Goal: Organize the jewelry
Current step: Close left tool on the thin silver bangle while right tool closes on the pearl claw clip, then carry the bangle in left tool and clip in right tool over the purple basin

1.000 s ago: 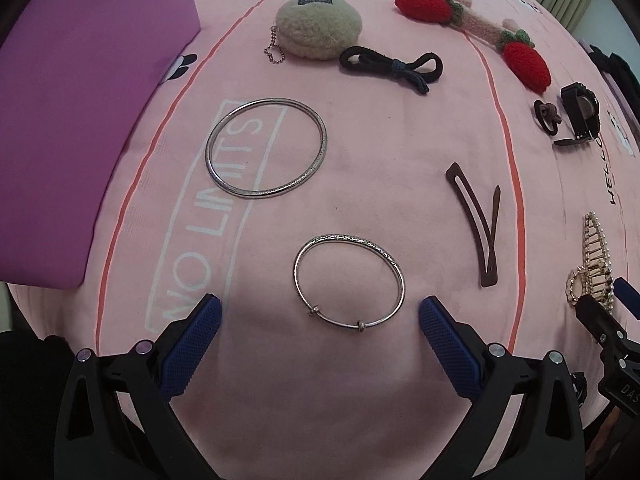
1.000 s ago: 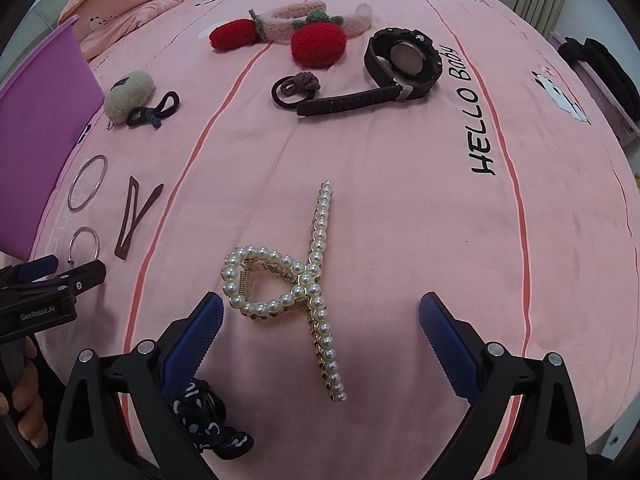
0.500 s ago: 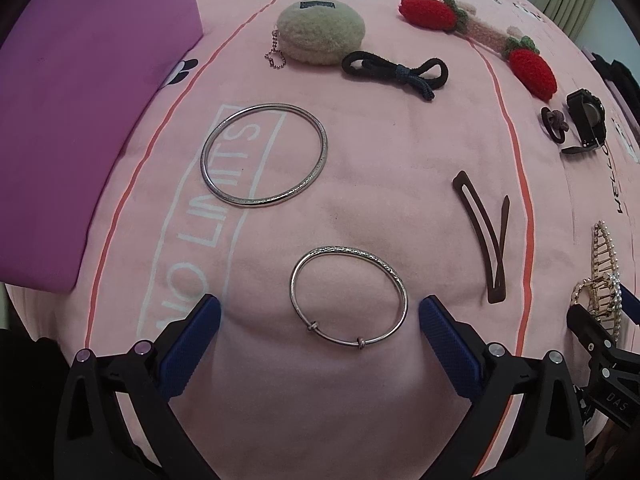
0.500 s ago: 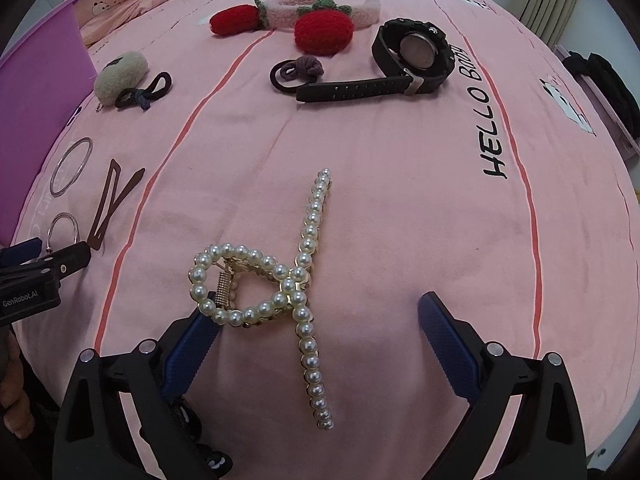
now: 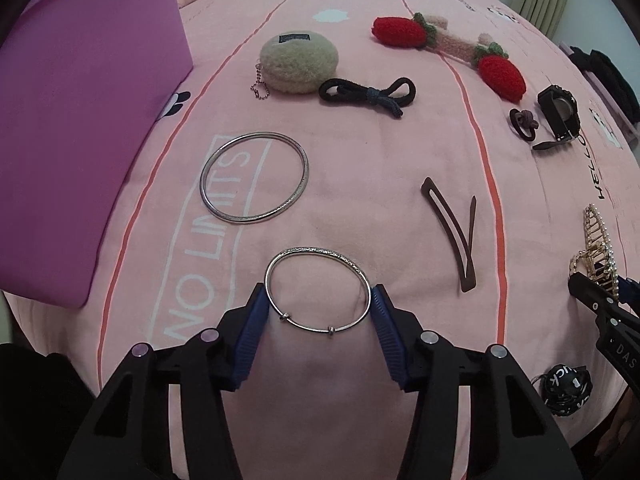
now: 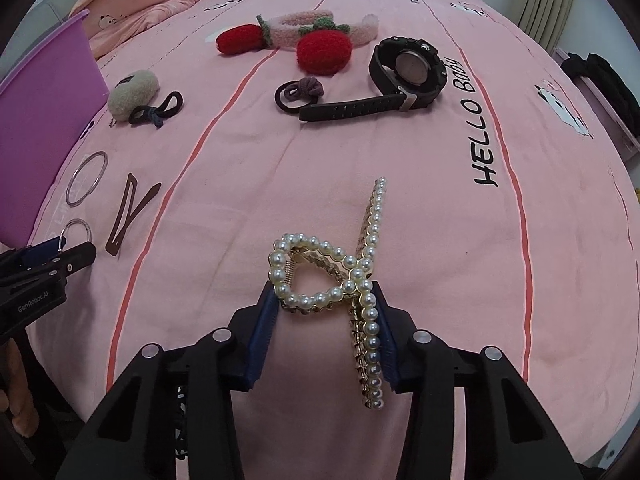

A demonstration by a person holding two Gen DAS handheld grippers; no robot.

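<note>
My left gripper [image 5: 318,300] is shut on a thin silver bangle with two beads [image 5: 316,254], its blue pads touching both sides of the ring on the pink bedspread. My right gripper [image 6: 326,300] is shut on a pearl claw clip [image 6: 320,276], pads pressing its looped handle end. The bangle [image 6: 78,232] and left gripper [image 6: 44,264] show at the left of the right wrist view. The pearl clip [image 5: 598,248] and right gripper [image 5: 600,304] show at the right edge of the left wrist view.
A purple box [image 5: 72,120] stands at the left. On the bedspread lie a larger silver bangle [image 5: 254,178], brown snap clip [image 5: 452,232], plush pouch [image 5: 300,62], black bow tie [image 5: 368,94], strawberry headband [image 6: 304,36], black watch [image 6: 408,70], brown hair tie [image 6: 300,92].
Both grippers have gone from wide open to closed: the left on the small beaded bangle, the right on the pearl claw clip. Both moved forward onto their items.
</note>
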